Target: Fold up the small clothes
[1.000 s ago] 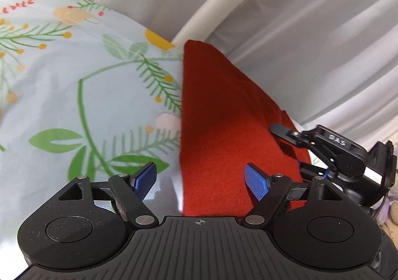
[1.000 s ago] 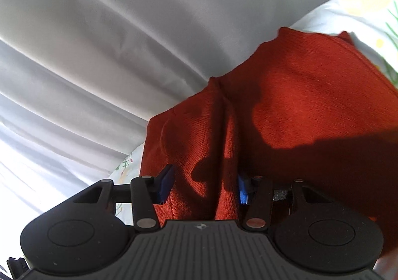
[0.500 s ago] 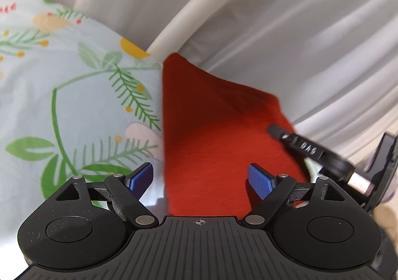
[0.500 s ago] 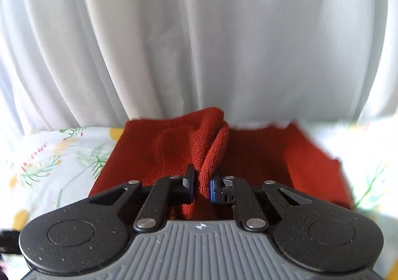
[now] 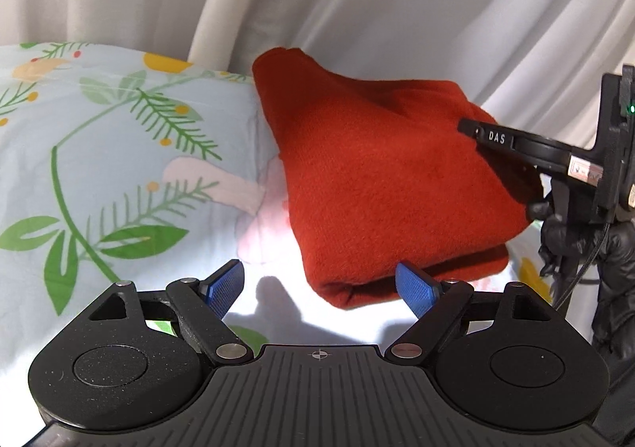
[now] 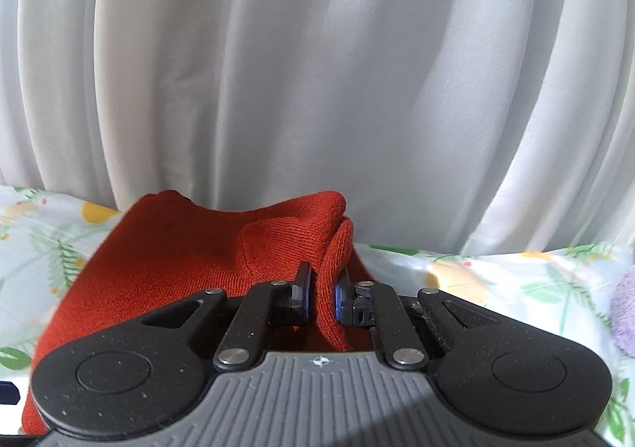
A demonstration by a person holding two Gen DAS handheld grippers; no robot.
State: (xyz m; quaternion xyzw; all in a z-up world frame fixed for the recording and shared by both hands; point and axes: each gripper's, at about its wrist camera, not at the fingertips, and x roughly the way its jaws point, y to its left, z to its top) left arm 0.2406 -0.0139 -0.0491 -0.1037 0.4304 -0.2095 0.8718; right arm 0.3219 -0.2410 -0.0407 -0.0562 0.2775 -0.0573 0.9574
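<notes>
right gripper [image 6: 320,296] clamped on raised fold of red-orange knitted garment [image 5: 389,185], left gripper [image 5: 321,284] spread wide, empty, just in front; garment folded on floral bedsheet [image 5: 119,137] near white curtain [image 6: 317,70]

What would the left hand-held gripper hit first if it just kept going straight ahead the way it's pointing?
Most likely the red knit garment. The left hand-held gripper is open, and the garment's near folded edge lies just ahead, slightly toward its right finger, on the floral sheet. Depth is hard to judge here.
</notes>
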